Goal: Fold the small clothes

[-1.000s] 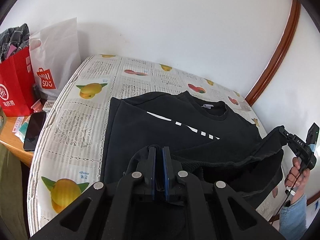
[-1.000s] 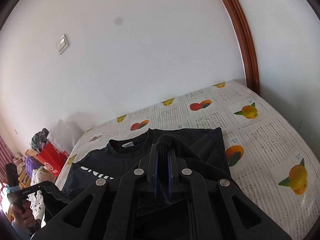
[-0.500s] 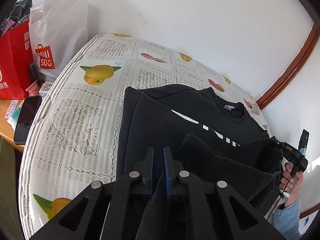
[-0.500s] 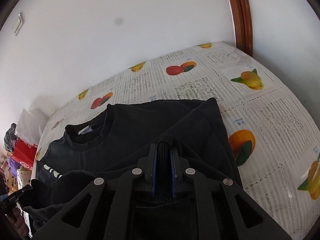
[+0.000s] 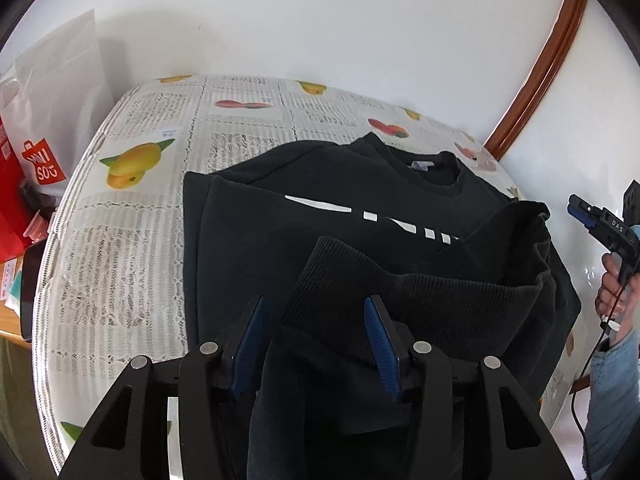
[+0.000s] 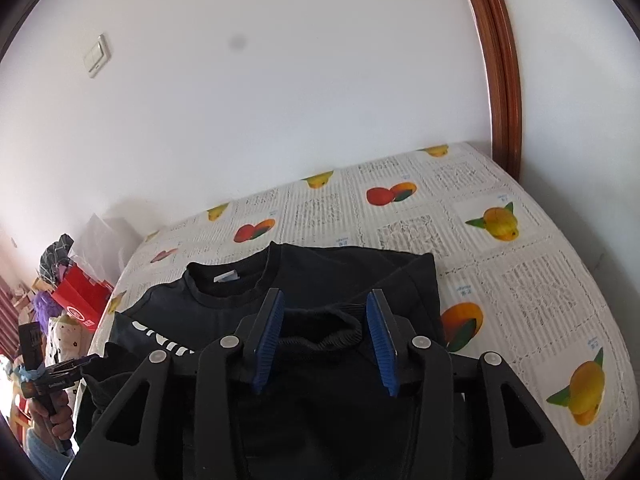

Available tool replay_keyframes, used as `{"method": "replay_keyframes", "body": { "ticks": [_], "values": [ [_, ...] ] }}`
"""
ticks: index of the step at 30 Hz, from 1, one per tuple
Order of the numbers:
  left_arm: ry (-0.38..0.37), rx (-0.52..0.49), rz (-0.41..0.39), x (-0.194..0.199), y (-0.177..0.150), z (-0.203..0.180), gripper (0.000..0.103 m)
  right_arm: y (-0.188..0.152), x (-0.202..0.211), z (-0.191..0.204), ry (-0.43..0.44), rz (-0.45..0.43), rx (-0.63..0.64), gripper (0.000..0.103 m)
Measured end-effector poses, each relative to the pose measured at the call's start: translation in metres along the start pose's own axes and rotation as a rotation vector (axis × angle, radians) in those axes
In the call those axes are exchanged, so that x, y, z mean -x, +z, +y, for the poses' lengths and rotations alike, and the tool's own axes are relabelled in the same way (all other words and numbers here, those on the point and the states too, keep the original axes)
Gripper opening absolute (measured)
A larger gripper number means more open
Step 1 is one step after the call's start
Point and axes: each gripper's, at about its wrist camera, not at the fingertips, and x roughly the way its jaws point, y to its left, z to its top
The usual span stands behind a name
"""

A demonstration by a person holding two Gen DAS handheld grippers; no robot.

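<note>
Black sweatshirt (image 5: 320, 208) lies on the bed (image 5: 132, 248), neck toward the wall, white lettering across the chest, bottom part folded up over the body. My left gripper (image 5: 316, 336) has just been opening: blue pads stand apart, the ribbed hem (image 5: 400, 300) lies loose between them, bunched against the right pad, not pinched. My right gripper (image 6: 326, 332) has just been opening too, jaws parted about the same, a ribbed band of the sweatshirt (image 6: 320, 328) slack in the gap between the pads, so no grip there either. In the left wrist view my right hand (image 5: 616, 292) holds the other gripper at the far right edge, clear of the cloth, denim sleeve (image 5: 612, 400) below it. In the right wrist view the left gripper's tip sits at the sweatshirt's left edge; contact unclear. Bed cover is white lace print with fruit pictures. White shopping bag (image 5: 60, 92) and red bag (image 5: 8, 200) stand left of the bed, dark phone (image 5: 30, 292) lies on a wooden surface beside it. Light switch (image 6: 97, 55) on the wall.
</note>
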Motion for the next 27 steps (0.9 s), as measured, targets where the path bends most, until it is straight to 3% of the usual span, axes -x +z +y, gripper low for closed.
{"method": "replay_keyframes", "body": {
  "ticks": [3, 9, 12, 19, 20, 21, 22, 25, 27],
  "values": [
    [0.000, 0.010, 0.030, -0.014, 0.000, -0.002, 0.039, 0.000, 0.000, 0.003, -0.022, 0.013, 0.050, 0.044],
    [0.067, -0.021, 0.001, -0.015, -0.001, -0.009, 0.021, -0.016, -0.037, 0.001, -0.068, 0.125, 0.165, 0.048],
    [0.098, -0.012, -0.020, -0.012, -0.001, -0.008, 0.014, -0.019, -0.061, -0.001, -0.041, 0.183, 0.187, 0.048],
    [0.081, 0.060, -0.027, -0.010, 0.000, 0.002, 0.012, -0.015, -0.111, 0.006, -0.036, 0.249, 0.231, 0.051],
    [0.083, 0.055, -0.035, -0.008, 0.000, 0.001, 0.011, -0.015, -0.117, 0.006, -0.041, 0.256, 0.234, 0.047],
    [0.074, 0.054, -0.058, -0.004, -0.001, 0.000, 0.011, -0.015, -0.122, 0.008, -0.049, 0.261, 0.242, 0.037],
    [0.055, 0.059, -0.092, 0.003, -0.002, 0.000, 0.011, -0.015, -0.125, 0.011, -0.048, 0.263, 0.263, 0.012],
    [-0.002, 0.119, -0.208, 0.029, 0.000, 0.012, 0.010, -0.012, -0.110, 0.022, -0.064, 0.168, 0.345, 0.006],
    [0.025, 0.154, -0.246, 0.039, 0.004, 0.020, 0.010, -0.001, -0.083, 0.015, -0.026, 0.043, 0.312, 0.006]
  ]
}}
